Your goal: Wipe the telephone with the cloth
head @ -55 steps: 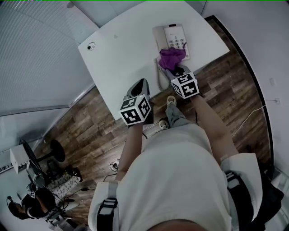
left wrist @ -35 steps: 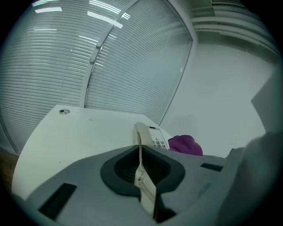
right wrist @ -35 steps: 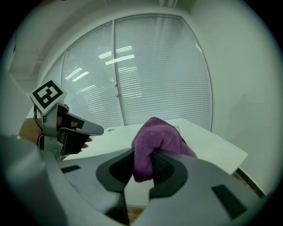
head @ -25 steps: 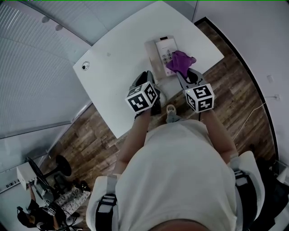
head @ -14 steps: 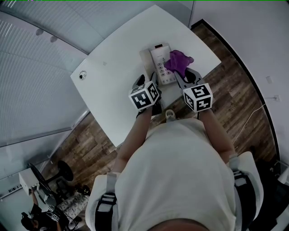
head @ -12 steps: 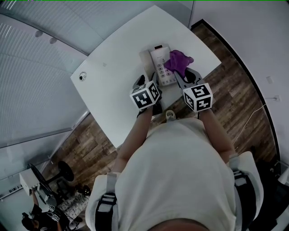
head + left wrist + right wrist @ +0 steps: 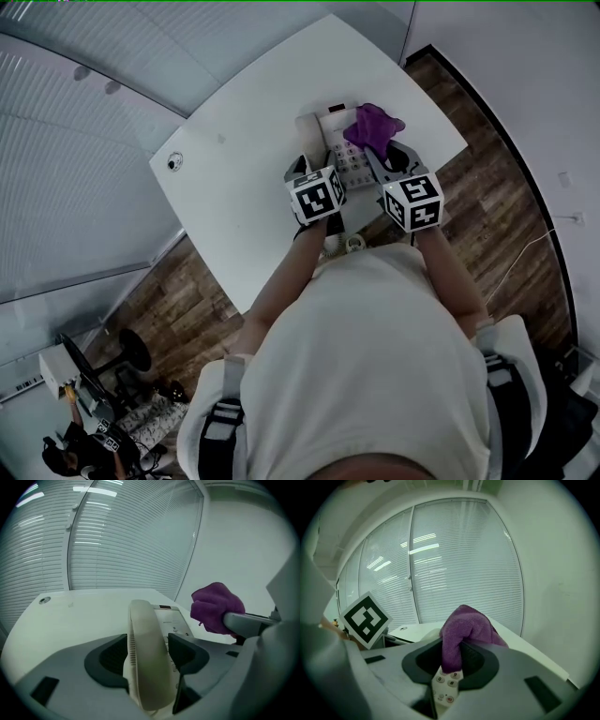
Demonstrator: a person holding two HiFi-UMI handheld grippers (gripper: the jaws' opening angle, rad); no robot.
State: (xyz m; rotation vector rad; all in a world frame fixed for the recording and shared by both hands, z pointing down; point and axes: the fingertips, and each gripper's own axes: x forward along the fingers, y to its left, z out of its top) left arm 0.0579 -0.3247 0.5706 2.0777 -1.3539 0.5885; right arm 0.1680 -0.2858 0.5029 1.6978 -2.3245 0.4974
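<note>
Far off to the left of the left gripper (image 7: 149, 657), a small round fitting (image 7: 174, 162) sits in the white table (image 7: 244, 159), with slatted window blinds (image 7: 117, 536) rising beyond the table's far edge. The left gripper points forward and down over the near edge of the table, its marker cube (image 7: 317, 194) toward the person. Its jaws have just been opening and stand wide, one on either side of the cream handset (image 7: 140, 620). The handset lies lengthwise between them in its cradle; whether the pads touch its sides cannot be told. Just to the right of this gripper's right jaw lies the body of the telephone (image 7: 334, 127), its small display at the far end and its rows of buttons nearer. Further right, and raised above the telephone's right side, is the purple cloth (image 7: 466, 625), bunched into a soft lump. The right gripper (image 7: 452, 660) holds it: the jaws are closed on a fold of the fabric, and the rest of the cloth bulges out ahead of and above the fingertips. Directly below these jaws a strip of the keypad (image 7: 445, 688) shows. The two grippers sit near each other, side by side, with the left one's marker cube just left of the right gripper. To the right of the right gripper the table ends and dark wooden floor (image 7: 487, 216) shows below.
</note>
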